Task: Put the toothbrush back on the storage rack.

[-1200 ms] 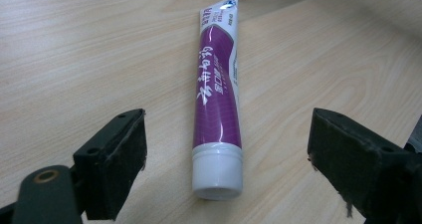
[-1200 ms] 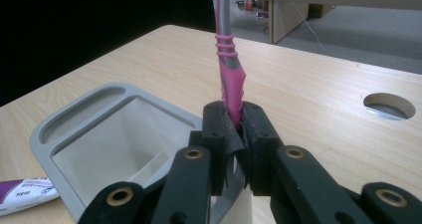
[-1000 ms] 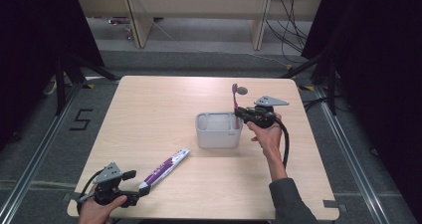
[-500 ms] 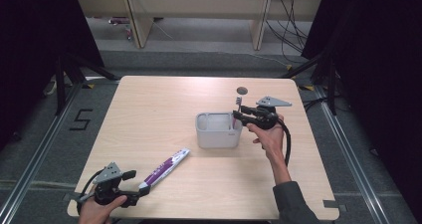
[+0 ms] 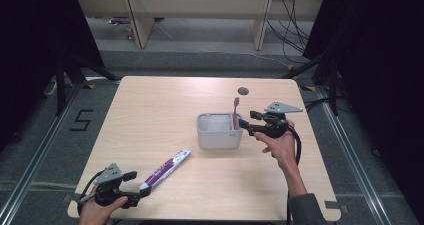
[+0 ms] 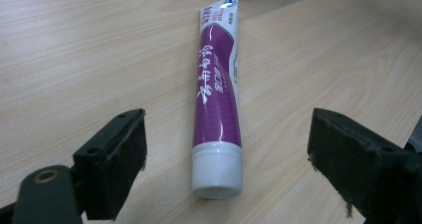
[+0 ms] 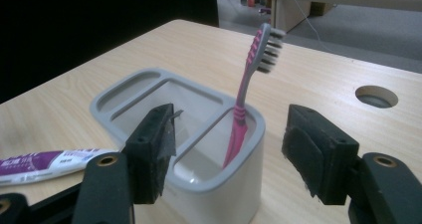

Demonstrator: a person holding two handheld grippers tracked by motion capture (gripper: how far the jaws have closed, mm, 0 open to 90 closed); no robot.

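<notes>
Toothbrush: the pink plastic toothbrush with a grey bristled head point(image 7: 246, 102) is standing handle-down in the narrower compartment of the holder, leaning slightly, its head point(image 5: 236, 103) rising above the rim; no pad is touching it.
Holder: the grey rounded-rectangular plastic holder with two compartments point(image 5: 219, 135) is sitting a little toward 3 o'clock of the bench centre; its wider compartment point(image 7: 164, 102) is lying empty.
Right tongs: the right tongs point(image 5: 243, 124) are hanging just at 3 o'clock of the holder, pointing toward 9 o'clock; their jaws have just been opening and are now standing spread, with the holder's corner and the toothbrush seen between them in the right gripper view point(image 7: 229, 154), nothing pinched.
Right hand: the hand point(image 5: 281, 144) is gripping the tongs' body from the 5 o'clock side.
Toothpaste: the purple-and-white plastic toothpaste tube with a white cap point(image 6: 217, 97) is lying flat at 7 o'clock of the holder point(image 5: 166, 167), cap toward the bench's near edge.
Left tongs: the left tongs point(image 5: 137, 189) are resting at the 7 o'clock corner, jaws spread wide on either side of the cap point(image 6: 217, 170), not touching it.
Bench: the light wooden bench point(image 5: 160, 110) is showing a round hole point(image 5: 243, 91) at 1 o'clock.
</notes>
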